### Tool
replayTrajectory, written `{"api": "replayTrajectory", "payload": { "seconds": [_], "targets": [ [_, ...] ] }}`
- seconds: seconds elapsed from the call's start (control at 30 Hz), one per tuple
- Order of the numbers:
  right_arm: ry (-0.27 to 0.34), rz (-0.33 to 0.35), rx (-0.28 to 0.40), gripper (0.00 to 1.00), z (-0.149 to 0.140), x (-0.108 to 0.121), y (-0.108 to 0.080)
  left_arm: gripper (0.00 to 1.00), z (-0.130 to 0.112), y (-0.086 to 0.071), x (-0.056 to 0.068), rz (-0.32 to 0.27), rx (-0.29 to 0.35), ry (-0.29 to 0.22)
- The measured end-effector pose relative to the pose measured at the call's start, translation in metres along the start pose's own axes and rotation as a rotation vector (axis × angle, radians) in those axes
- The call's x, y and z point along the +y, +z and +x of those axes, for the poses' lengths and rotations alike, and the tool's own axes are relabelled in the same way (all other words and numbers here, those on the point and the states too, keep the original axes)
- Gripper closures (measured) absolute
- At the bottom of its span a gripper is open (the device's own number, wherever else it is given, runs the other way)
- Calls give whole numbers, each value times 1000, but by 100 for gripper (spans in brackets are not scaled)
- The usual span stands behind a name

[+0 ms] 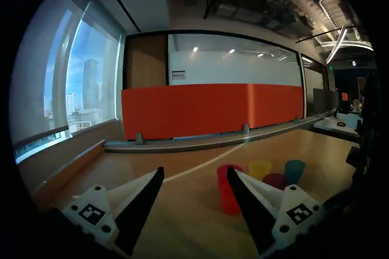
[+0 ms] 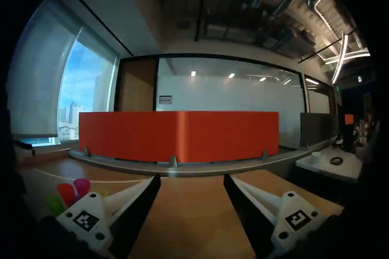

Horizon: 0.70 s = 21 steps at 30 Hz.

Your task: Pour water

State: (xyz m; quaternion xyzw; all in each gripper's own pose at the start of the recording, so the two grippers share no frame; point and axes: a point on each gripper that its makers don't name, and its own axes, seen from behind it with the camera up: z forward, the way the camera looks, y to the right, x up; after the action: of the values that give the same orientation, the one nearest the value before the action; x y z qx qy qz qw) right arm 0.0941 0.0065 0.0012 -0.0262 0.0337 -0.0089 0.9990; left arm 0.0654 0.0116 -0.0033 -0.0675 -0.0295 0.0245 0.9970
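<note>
Spanning the foreground, a wooden table [image 1: 194, 225] is bounded at its far edge by an orange partition [image 1: 209, 111], and ample open room is left across the bare top. The left gripper [image 1: 194, 169] and right gripper [image 2: 191, 177] are held spread, with nothing between the fingers. Small plastic cups [image 1: 274, 180] are grouped just beyond the left gripper, the red cup [image 1: 226, 193] nearest; they are judged light, thin-walled and easily tipped, best taken at mid-wall.
</note>
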Motion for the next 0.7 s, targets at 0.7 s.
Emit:
{"api": "replayTrajectory", "payload": {
  "seconds": [0.7],
  "targets": [
    [-16, -62, -48, 0, -14, 8, -8, 4, -3, 0, -18, 118, 86, -19]
  ]
}}
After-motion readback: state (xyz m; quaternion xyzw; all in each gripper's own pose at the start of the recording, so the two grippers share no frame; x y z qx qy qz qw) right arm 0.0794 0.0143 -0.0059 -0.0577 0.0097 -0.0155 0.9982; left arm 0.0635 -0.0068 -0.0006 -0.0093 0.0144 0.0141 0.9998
